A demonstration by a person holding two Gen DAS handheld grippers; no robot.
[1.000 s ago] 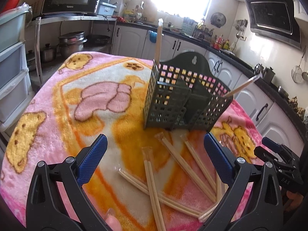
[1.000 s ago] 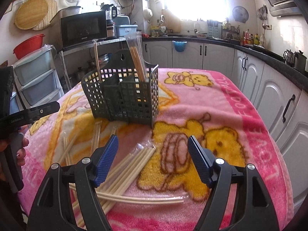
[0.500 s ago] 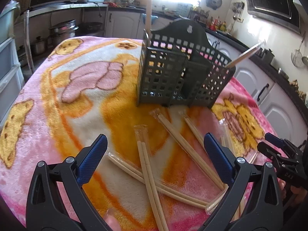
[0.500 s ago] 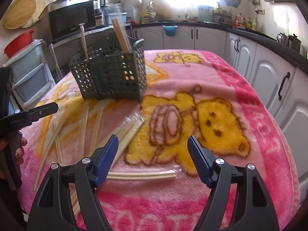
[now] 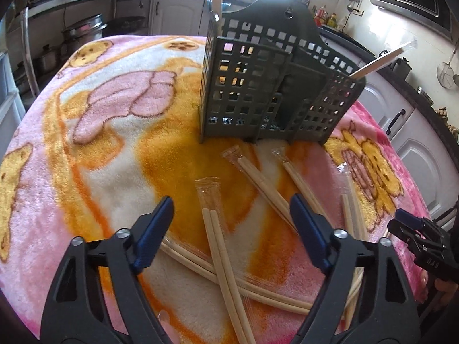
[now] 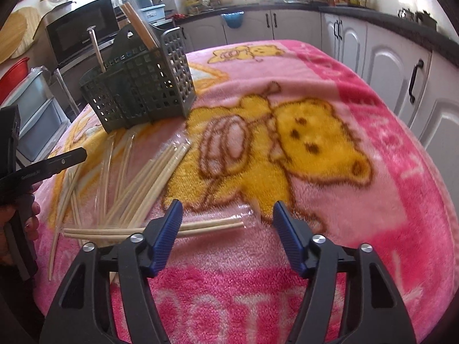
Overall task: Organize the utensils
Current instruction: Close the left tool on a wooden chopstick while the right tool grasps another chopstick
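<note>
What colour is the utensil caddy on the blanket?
Dark grey-green perforated plastic utensil caddy; clearest in the left wrist view.

Black claw [image 5: 232,223] arms, blue ribbed pads [image 5: 155,229], silver screws.

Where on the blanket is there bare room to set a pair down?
Free: the pink blanket right of the dark slotted plastic caddy, over the bear print, and left of it. Crowded: the wrapped wooden chopsticks crisscrossed before the caddy.

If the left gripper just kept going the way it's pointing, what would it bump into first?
Probably the wrapped chopstick pair lying between the left gripper's open jaws, then the blanket; depth is uncertain.
</note>
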